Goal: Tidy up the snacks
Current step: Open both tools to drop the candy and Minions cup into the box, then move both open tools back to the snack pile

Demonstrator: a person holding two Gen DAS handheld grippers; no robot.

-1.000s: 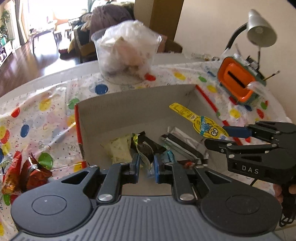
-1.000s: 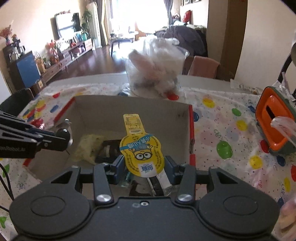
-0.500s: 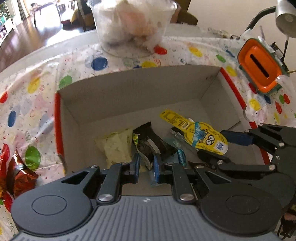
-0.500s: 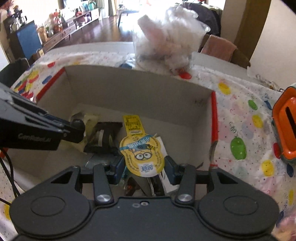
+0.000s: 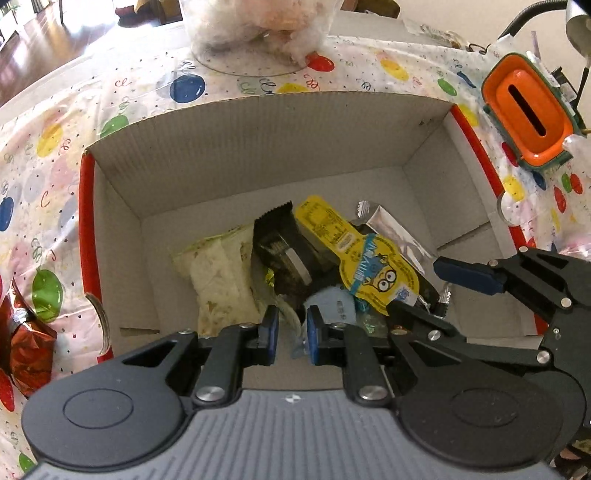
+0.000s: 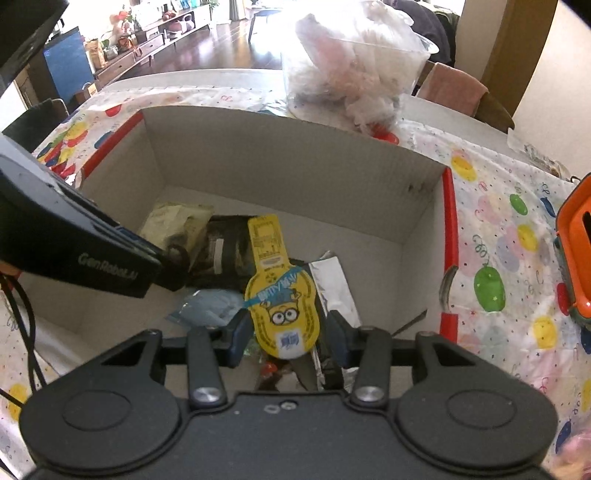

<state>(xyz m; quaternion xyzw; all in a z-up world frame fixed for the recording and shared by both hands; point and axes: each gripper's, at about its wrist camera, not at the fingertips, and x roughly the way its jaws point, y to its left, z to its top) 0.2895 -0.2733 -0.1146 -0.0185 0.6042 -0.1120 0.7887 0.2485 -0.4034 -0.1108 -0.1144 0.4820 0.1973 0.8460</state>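
An open cardboard box (image 5: pixel 266 99) with red-edged rims holds several snack packets: a pale yellow-green one (image 5: pixel 221 273), a black one (image 5: pixel 284 251), a silver one (image 5: pixel 395 232) and a light blue one (image 5: pixel 332 306). My left gripper (image 5: pixel 291 330) reaches down into the box. It is shut on a thin clear wrapper with green print (image 5: pixel 286 314). My right gripper (image 6: pixel 288 332) is inside the box beside it. Its pads are shut on the round end of a yellow cartoon-face packet (image 6: pixel 282 310), whose long tab lies over the black packet.
A balloon-print cloth (image 5: pixel 55 155) covers the table. Behind the box stands a clear tub of bags (image 6: pixel 354 62). An orange container (image 5: pixel 524 110) and a lamp (image 5: pixel 576 22) are at the right. Red foil snacks (image 5: pixel 26 332) lie left of the box.
Both grippers have tipped downward and sunk into the box, each keeping hold of its packet. The yellow packet now rests low over the other snacks.
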